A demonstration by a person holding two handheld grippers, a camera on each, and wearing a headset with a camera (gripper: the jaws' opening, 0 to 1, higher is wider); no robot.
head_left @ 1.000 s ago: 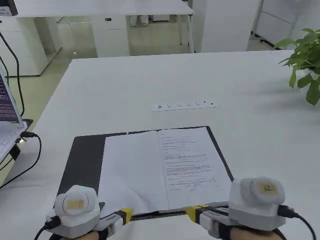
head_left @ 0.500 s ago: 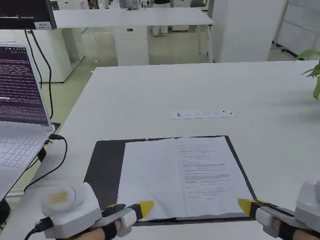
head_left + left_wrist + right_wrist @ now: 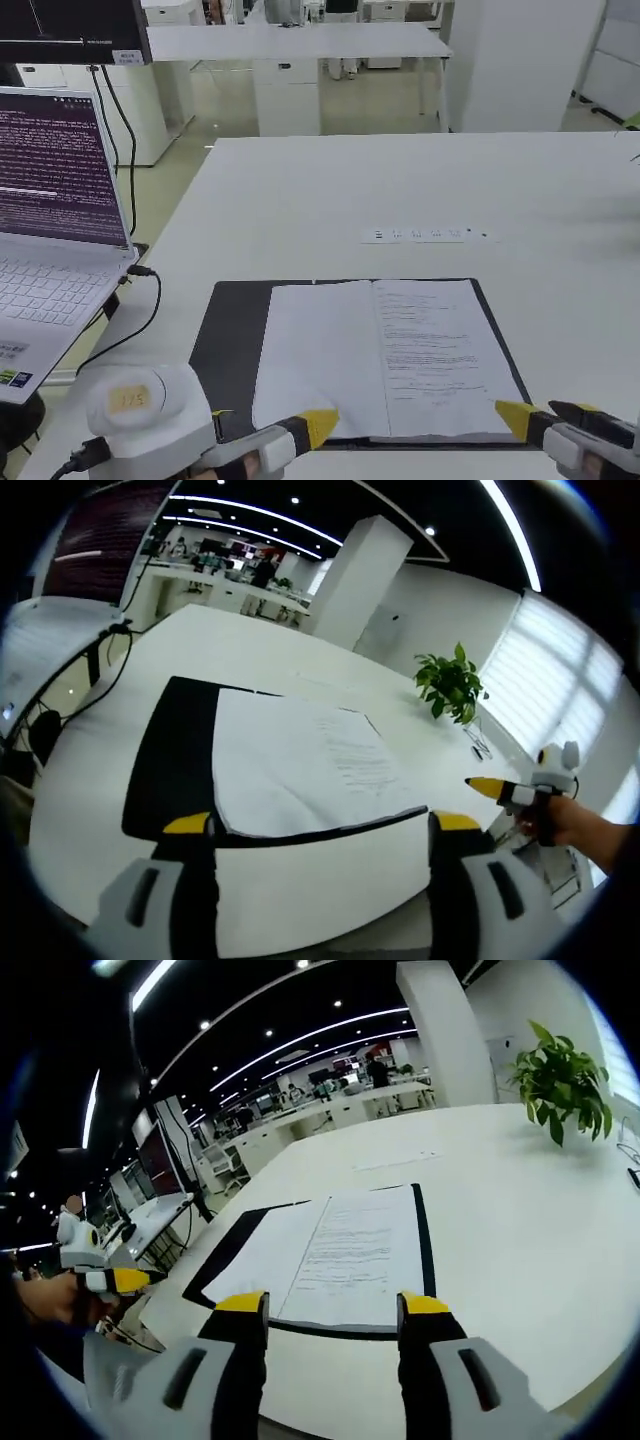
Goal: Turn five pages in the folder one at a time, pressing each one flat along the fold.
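A black folder lies open on the white table. Its white pages are flat, with printed text on the right sheet and a blank sheet on the left. My left gripper hovers at the folder's near edge toward the left, jaws open and holding nothing. Its own view has the left gripper spread wide over the folder. My right gripper is by the near right corner, open and not holding anything. From its own view, the right gripper faces the folder and the printed page.
An open laptop stands at the left with a cable running to the table edge. A white power strip lies beyond the folder. A potted plant stands at the far right. Desks fill the room behind.
The head camera has swung left, bringing the laptop into view. My right gripper has slid right along the folder's near edge to its corner. The pages lie as before.
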